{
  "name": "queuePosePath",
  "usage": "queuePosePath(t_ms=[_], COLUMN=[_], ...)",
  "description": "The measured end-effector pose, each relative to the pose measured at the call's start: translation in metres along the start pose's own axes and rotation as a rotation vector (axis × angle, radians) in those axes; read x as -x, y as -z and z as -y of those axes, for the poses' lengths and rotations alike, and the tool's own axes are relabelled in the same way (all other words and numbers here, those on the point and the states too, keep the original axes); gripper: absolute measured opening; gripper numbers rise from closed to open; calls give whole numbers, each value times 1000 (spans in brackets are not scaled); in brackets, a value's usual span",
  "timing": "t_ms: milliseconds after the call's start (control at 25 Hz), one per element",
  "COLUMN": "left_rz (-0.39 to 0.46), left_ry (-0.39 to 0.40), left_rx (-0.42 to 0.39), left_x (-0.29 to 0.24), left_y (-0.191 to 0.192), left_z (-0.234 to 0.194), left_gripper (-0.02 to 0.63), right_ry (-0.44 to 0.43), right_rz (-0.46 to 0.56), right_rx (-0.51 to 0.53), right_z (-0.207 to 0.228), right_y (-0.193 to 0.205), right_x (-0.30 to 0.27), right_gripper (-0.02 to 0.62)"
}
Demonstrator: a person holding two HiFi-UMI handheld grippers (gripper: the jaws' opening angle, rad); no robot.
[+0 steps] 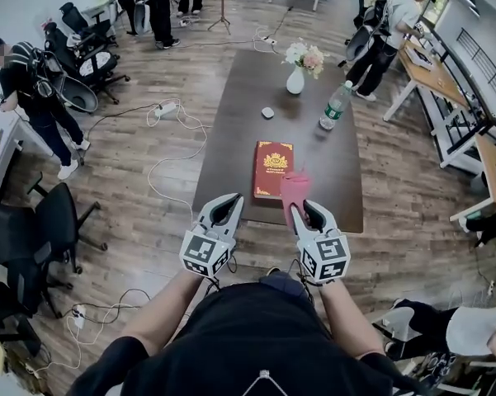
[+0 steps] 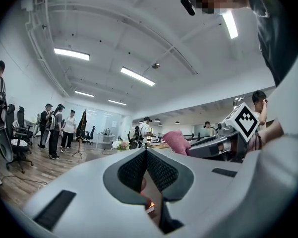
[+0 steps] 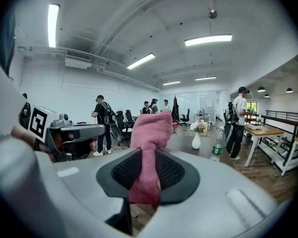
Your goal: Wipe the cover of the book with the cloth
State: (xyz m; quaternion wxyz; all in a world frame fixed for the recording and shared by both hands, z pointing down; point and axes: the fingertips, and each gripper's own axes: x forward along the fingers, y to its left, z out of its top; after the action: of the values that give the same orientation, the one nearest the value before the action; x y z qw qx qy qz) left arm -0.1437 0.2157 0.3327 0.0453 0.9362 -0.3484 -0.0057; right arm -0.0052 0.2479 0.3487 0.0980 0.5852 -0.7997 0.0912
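The red book lies flat, cover up, toward the near end of the dark counter. The pink cloth sticks up from the right gripper, whose jaws pinch it tightly in the middle. In the head view its free end sits over the book's near right corner, but contact cannot be judged. The left gripper hovers just left of the book's near end with its jaws closed together and nothing between them. Farther along the counter stand a vase of flowers and a bottle.
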Motion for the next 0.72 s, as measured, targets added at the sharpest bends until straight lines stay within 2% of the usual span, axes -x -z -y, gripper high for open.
queuePosePath(t_ms=[720], left_rz=[14], left_ry=[-76], left_rx=[-32], left_x=[-33], left_y=[-4], left_z=[43], left_gripper=[-5], right_ry=[-64], right_rz=[3], right_rx=[32], right_z=[51], right_y=[6], right_x=[24], right_gripper=[92])
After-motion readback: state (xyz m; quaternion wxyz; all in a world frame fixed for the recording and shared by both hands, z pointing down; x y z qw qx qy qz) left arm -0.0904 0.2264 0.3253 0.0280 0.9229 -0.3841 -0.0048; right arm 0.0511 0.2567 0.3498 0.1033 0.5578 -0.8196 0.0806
